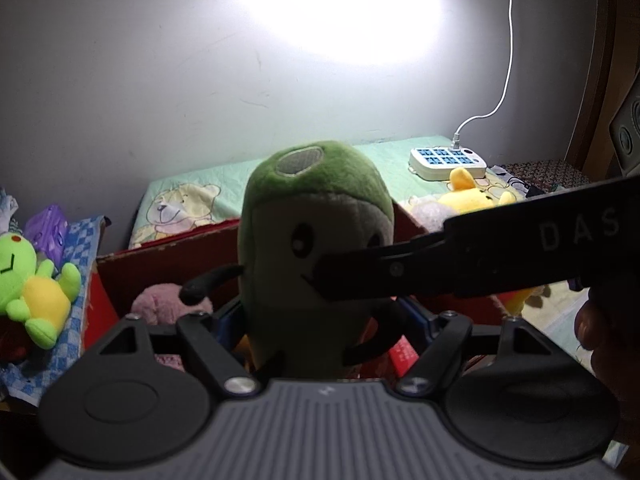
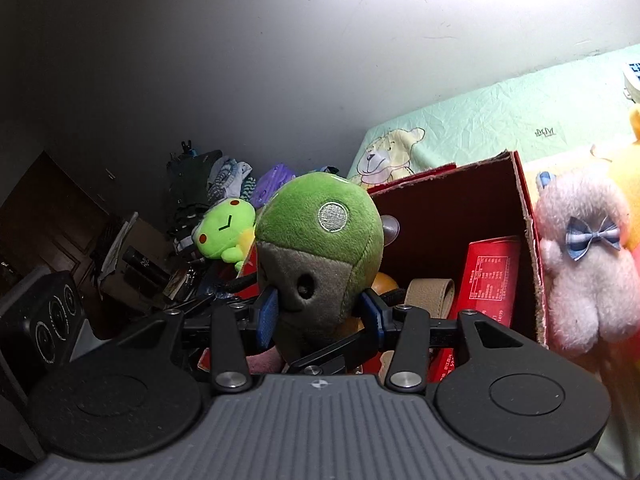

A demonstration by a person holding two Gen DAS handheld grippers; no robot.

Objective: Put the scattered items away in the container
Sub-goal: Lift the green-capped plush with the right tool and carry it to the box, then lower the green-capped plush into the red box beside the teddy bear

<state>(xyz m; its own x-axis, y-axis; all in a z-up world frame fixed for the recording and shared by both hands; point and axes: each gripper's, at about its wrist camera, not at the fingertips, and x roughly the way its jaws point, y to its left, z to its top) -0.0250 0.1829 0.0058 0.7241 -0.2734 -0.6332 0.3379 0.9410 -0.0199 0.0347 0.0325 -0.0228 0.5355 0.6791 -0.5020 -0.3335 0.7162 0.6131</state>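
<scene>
A dark green plush doll [image 1: 316, 240] with a grey face and thin black limbs stands upright over the open red cardboard box [image 1: 160, 264]. My left gripper [image 1: 320, 320] is shut on its lower body. My right gripper [image 2: 318, 312] is shut on its head [image 2: 320, 248], and its black body crosses the left wrist view [image 1: 500, 264]. Inside the box [image 2: 460, 208] lie a pink plush [image 1: 160, 304], a red packet [image 2: 488, 280], a tan strap [image 2: 432, 296] and an orange item.
A lime frog plush [image 1: 28, 280] lies on the blue checked cloth at left. A yellow plush [image 1: 472, 196] and a white power strip [image 1: 448, 162] sit on the green bedsheet at right. A white bear with a blue bow [image 2: 588, 272] sits beside the box's right wall.
</scene>
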